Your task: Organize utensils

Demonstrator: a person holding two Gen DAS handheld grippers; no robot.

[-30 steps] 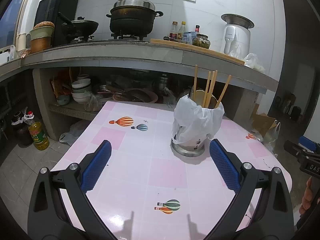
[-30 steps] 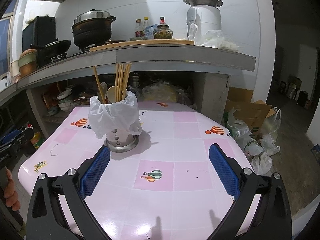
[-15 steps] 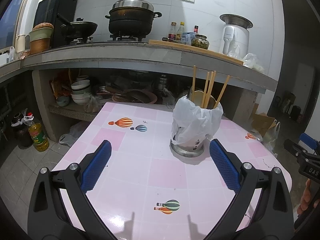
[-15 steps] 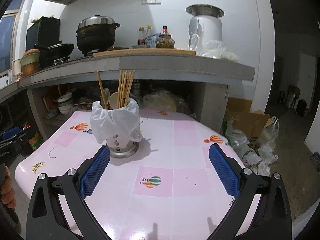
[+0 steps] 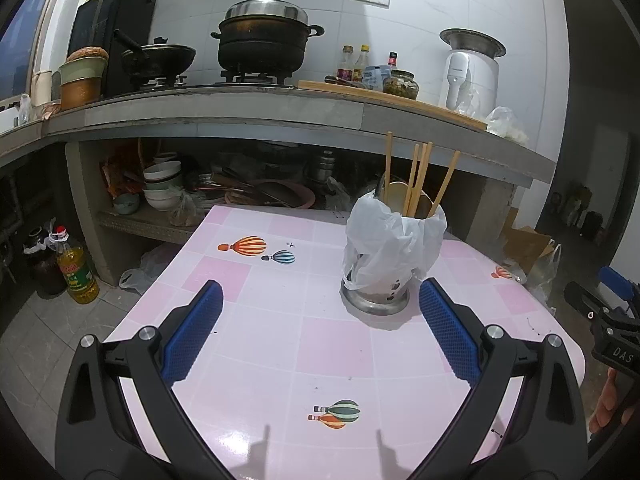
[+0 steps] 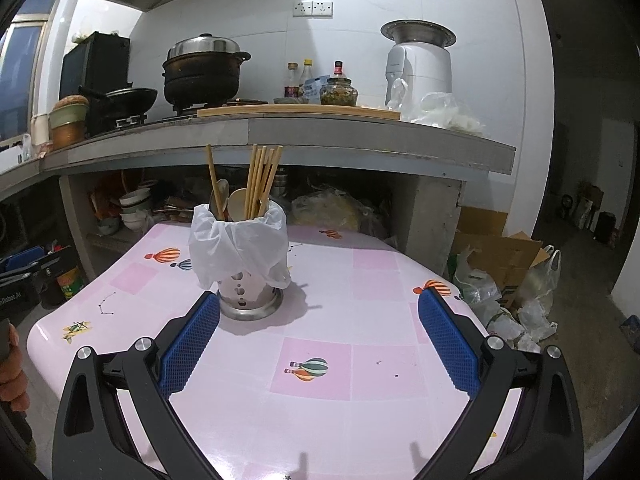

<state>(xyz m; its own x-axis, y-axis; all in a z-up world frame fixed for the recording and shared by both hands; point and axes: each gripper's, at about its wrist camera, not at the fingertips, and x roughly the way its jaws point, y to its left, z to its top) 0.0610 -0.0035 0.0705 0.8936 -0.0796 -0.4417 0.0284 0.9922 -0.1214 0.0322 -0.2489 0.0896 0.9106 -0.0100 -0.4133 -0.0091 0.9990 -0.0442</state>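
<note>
Left gripper (image 5: 320, 330): jaws wide apart, holding nothing, above the pink table (image 5: 280, 344). Right gripper (image 6: 318, 334): likewise spread and empty. Ahead stands a perforated steel utensil holder (image 6: 248, 292), upright, draped in a white plastic bag (image 6: 236, 248). Chopsticks (image 6: 262, 178) and spoons (image 6: 236, 204) stand inside it; no utensil lies loose on the table. Judgement: this fits either utensils awaiting removal or already gathered, so no particular move is indicated.
</note>
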